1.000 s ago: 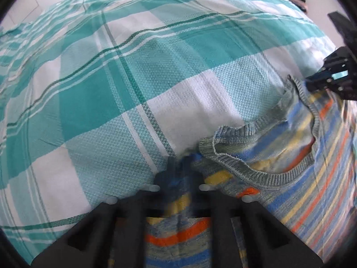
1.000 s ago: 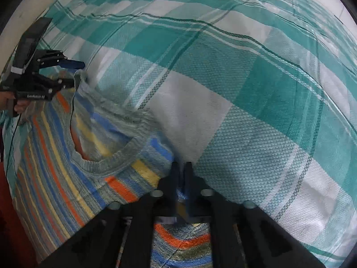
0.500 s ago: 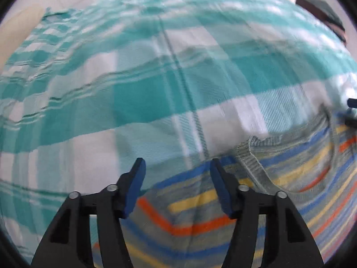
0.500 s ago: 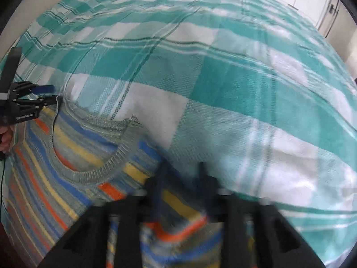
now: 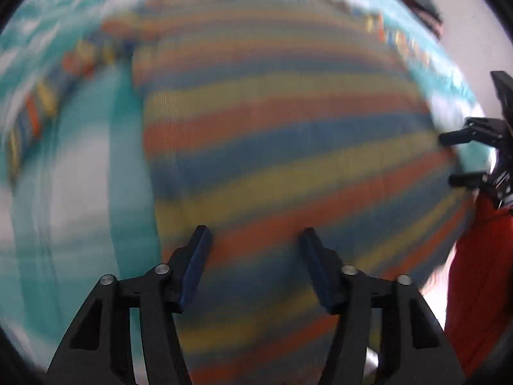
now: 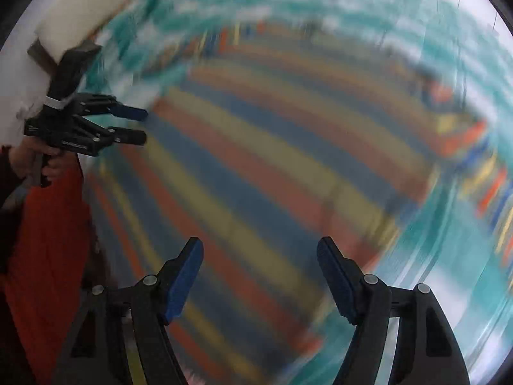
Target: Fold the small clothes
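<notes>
1. At the bottom of the left wrist view, the left tool (image 5: 255, 245) is seen spread wide with nothing between its blue pads; a second ago it was clamped on the shoulder of the striped sweater (image 5: 288, 147), and half a second ago it had already been opened.

2. The right tool (image 6: 259, 256) is likewise shown wide and empty at the bottom of its own view, where a second ago a narrow pinch on the other shoulder had been held.

3. The sweater has thus been released by both tools. Its collar, in plain sight earlier, is no longer seen; the frames are now filled by the striped body, with a sleeve trailing at upper left of the left wrist view and another at right of the right wrist view. Heavy motion blur is carried by both pictures, so creases and edges cannot be told.

4. It is judged that the garment has been laid out or turned over and that the tools are being carried toward a fresh hold; no fold can be made out yet.

5. Beyond the sweater, the teal and white checked bedsheet (image 5: 83, 199) is spread under it and shows around its edges in both views.

6. Farthest off, a pale wall or bed edge is glimpsed at upper left of the right wrist view, and the holder's red garment (image 6: 48, 243) at lower left.
</notes>
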